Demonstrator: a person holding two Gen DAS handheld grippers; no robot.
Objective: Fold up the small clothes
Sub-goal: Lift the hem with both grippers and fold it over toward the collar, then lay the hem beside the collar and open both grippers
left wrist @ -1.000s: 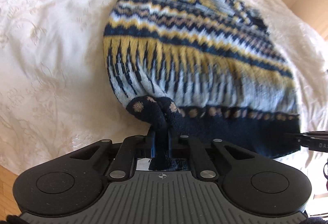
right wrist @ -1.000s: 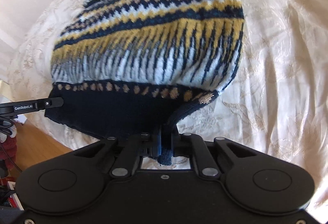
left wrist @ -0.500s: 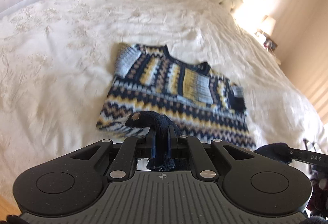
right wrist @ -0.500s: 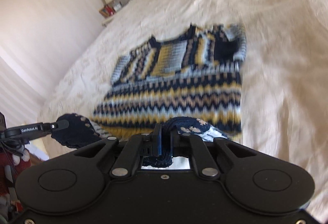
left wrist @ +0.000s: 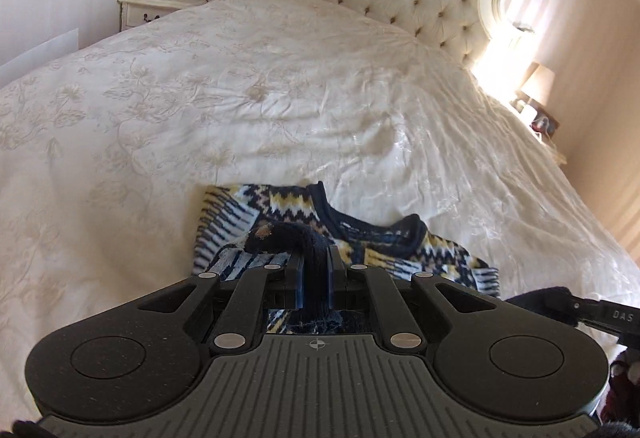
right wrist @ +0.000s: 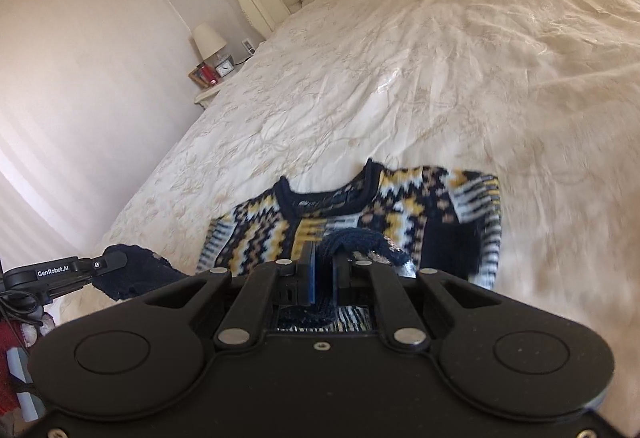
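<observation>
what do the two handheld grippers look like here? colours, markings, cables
Both are matte black with two round discs, silver pivot pins and blue-edged pads. The left gripper has a grey ribbed deck with a crosshair mark, and white "GenRobot.AI" lettering beside black cables. The right gripper has a plain black deck and shows "DAS".

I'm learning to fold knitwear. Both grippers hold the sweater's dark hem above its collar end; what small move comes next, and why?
Probably lower both grippers together and lay the hem on the sweater near the collar. The left gripper and right gripper are shut on the hem, already carried over the collar end.
</observation>
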